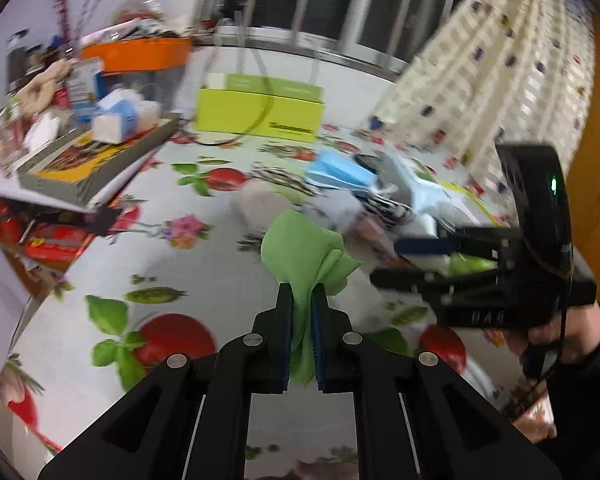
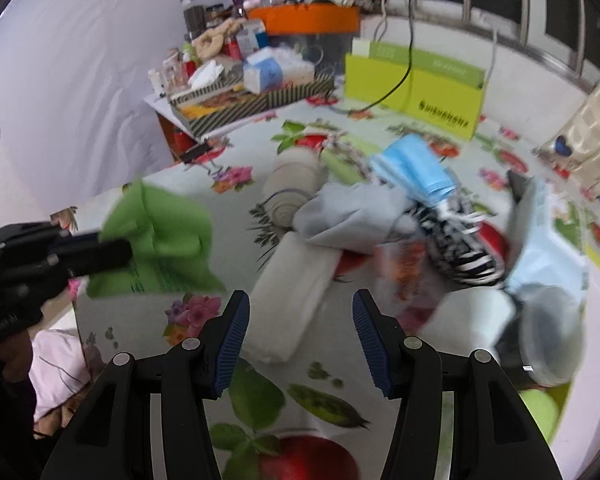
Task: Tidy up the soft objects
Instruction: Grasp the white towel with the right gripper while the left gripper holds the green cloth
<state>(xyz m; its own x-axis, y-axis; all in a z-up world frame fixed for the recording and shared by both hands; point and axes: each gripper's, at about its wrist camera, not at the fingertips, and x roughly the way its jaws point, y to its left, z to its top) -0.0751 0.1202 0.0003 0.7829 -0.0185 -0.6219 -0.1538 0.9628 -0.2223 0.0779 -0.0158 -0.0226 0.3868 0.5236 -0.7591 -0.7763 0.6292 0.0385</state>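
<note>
My left gripper [image 1: 302, 294] is shut on a green cloth [image 1: 304, 248] that hangs above the fruit-print tablecloth [image 1: 204, 272]. In the right wrist view the same gripper [image 2: 118, 252] holds the green cloth [image 2: 164, 240] at the left. My right gripper [image 2: 300, 300] is open with nothing between its pads. It hovers over a folded white towel [image 2: 292, 304]. Behind the towel lies a pile: a grey cloth [image 2: 352, 216], a beige rolled cloth [image 2: 292, 184], blue face masks [image 2: 416, 168] and a zebra-striped item [image 2: 460, 248]. In the left wrist view the right gripper [image 1: 386, 262] comes in from the right.
A lime green box [image 2: 416, 84] stands at the back. To the back left are a striped tray [image 2: 260, 104] with tissue packs and an orange box [image 2: 304, 18]. A clear round container [image 2: 548, 336] sits at the right. A patterned curtain [image 1: 500, 60] hangs at the right.
</note>
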